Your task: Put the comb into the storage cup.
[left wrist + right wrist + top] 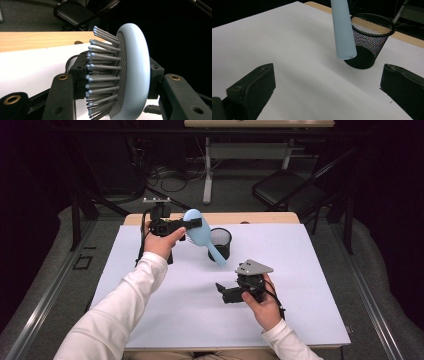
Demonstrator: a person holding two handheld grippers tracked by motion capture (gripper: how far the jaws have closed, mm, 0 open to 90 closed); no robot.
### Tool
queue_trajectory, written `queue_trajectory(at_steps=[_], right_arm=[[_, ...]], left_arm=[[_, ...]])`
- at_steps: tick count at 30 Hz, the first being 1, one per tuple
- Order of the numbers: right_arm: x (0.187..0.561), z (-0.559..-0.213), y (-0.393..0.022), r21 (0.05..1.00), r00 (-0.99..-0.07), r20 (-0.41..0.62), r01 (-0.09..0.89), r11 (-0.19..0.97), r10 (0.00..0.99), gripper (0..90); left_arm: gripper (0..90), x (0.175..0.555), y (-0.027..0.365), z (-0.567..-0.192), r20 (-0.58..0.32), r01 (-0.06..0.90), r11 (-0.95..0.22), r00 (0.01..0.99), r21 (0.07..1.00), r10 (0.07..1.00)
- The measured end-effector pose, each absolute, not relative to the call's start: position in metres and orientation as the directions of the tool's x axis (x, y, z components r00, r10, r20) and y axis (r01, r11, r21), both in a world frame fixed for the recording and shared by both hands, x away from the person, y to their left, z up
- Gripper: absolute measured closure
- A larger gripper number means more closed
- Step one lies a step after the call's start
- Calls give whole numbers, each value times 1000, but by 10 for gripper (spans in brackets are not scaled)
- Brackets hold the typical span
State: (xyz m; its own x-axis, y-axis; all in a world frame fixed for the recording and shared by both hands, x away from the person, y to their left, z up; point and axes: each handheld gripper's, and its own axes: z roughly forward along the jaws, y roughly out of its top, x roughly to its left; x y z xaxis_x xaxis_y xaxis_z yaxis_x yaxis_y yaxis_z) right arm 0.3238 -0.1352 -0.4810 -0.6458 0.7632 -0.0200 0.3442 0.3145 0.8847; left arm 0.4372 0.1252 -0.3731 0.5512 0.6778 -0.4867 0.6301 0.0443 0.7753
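Note:
A light blue hairbrush point(201, 239) hangs above the white table sheet point(310, 270), its handle slanting down toward the near right. My left gripper point(190, 225) is shut on the brush's oval head. In the left gripper view point(117, 75) the head point(135, 70) sits edge-on between the black jaws, with its grey bristles point(100, 77) pointing left. A black mesh cup point(221, 243) stands upright just behind the handle. My right gripper point(223, 293) rests low over the sheet, open and with nothing in it. The right gripper view point(328, 87) looks at the handle's end point(343, 37) and the cup point(369, 40).
A strip of the wooden tabletop point(260, 218) shows beyond the sheet's far edge. A black chair point(285, 190) and a desk frame point(240, 155) stand on the floor behind the table. The sheet's right half lies bare.

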Motion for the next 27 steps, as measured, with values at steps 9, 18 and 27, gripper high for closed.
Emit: queue_trajectory(at_steps=[9,18,27], right_arm=[[324,-481,-135,883,-645,-21,346,316,764,0],[324,-481,-136,885,-643,-16,348,310,766,0],[325,-481,-137,886,-641,-20,344,310,767,0]], left_arm=[[501,440,125,-365,-462,602,49,556,797,691],[502,443,123,-359,-447,586,52,556,809,701],[502,447,123,-353,-442,564,73,553,822,707]])
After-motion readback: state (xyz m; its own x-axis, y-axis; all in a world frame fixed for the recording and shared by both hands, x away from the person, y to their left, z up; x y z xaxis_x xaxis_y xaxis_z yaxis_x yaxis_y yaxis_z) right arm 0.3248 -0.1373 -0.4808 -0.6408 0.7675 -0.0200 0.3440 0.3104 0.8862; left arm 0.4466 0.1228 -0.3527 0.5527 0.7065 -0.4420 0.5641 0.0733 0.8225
